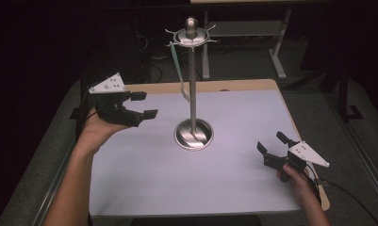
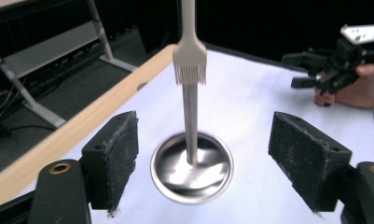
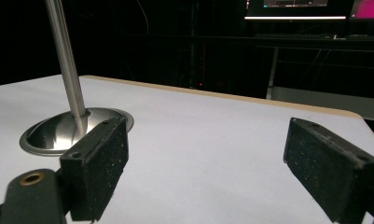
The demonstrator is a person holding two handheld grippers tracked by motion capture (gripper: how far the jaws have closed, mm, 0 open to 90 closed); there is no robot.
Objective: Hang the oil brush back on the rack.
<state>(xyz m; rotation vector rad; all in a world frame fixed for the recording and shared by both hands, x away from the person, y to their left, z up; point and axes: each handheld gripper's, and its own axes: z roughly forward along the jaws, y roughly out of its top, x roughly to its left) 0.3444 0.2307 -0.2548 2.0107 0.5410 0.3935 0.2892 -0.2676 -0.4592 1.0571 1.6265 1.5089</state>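
A tall metal utensil stand (image 1: 193, 94) rises from a round shiny base (image 1: 193, 134) in the middle of the white table top (image 1: 144, 179). From one hook of its top ring (image 1: 191, 34) hangs a pale basting brush (image 1: 178, 70), bristles down. My left gripper (image 1: 145, 104) hovers left of the stand, open and empty. In the left gripper view the brush (image 2: 190, 60) hangs in front of the pole above the base (image 2: 192, 168), beyond my open gripper (image 2: 208, 158). My right gripper (image 1: 270, 141) is held low at the front right, open and empty (image 3: 215, 168).
The table's wooden edge (image 1: 234, 85) runs along the far side. Beyond it stand the grey legs of another table (image 1: 278, 52) on dark floor. In the left gripper view the person's other hand with the right gripper (image 2: 294, 70) shows at the far right.
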